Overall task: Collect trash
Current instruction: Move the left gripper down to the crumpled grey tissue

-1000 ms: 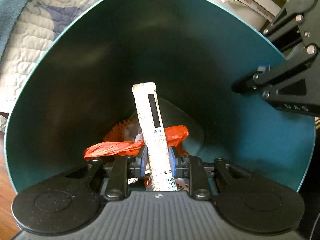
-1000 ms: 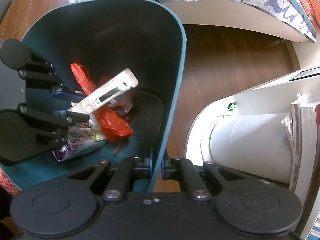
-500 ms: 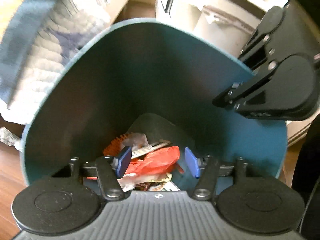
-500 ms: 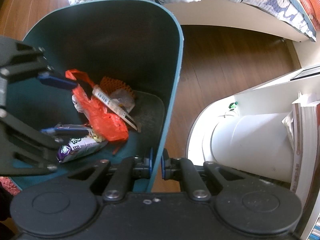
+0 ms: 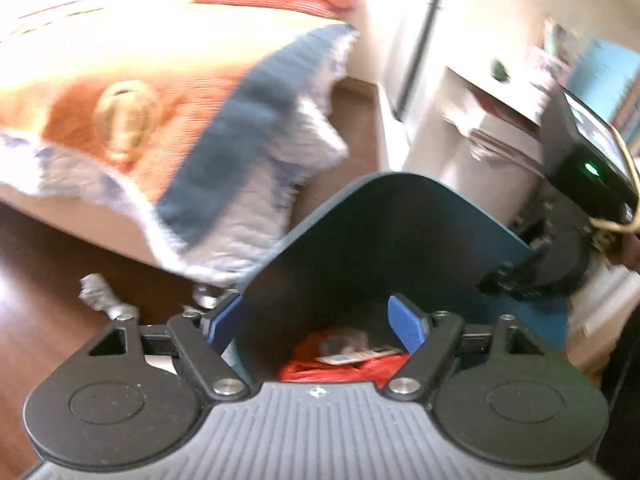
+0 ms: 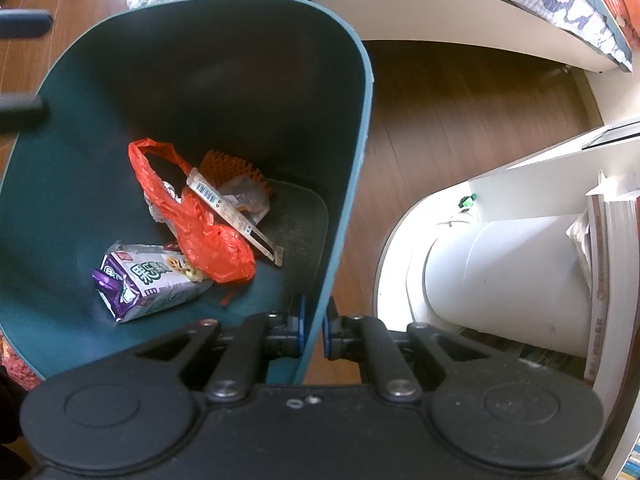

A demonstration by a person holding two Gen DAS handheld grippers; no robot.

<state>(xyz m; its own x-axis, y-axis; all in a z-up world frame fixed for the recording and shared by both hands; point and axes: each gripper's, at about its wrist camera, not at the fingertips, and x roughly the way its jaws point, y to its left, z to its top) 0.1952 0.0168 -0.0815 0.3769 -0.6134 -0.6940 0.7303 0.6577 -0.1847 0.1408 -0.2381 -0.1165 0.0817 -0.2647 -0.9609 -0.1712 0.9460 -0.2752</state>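
Note:
A teal trash bin (image 6: 100, 128) holds an orange plastic bag (image 6: 192, 220), a white flat stick-shaped package (image 6: 236, 216), a purple-and-white snack wrapper (image 6: 148, 280) and an orange foam net (image 6: 232, 168). My right gripper (image 6: 314, 332) is shut on the bin's near rim. My left gripper (image 5: 316, 328) is open and empty above the bin (image 5: 380, 240), with the orange bag (image 5: 340, 368) below it. A crumpled silver scrap (image 5: 100, 292) lies on the wooden floor left of the bin. The right gripper (image 5: 516, 280) shows on the bin's right rim.
A bed with a quilt (image 5: 224, 160) hangs over the floor beside the bin. A white shelf unit with a white cylinder (image 6: 508, 280) and books (image 6: 612, 280) stands to the right. Wooden floor (image 6: 440, 120) lies between bin and bed.
My left gripper opened and dropped the white stick package into the bin, then drew back up and out. The right gripper kept its hold on the rim.

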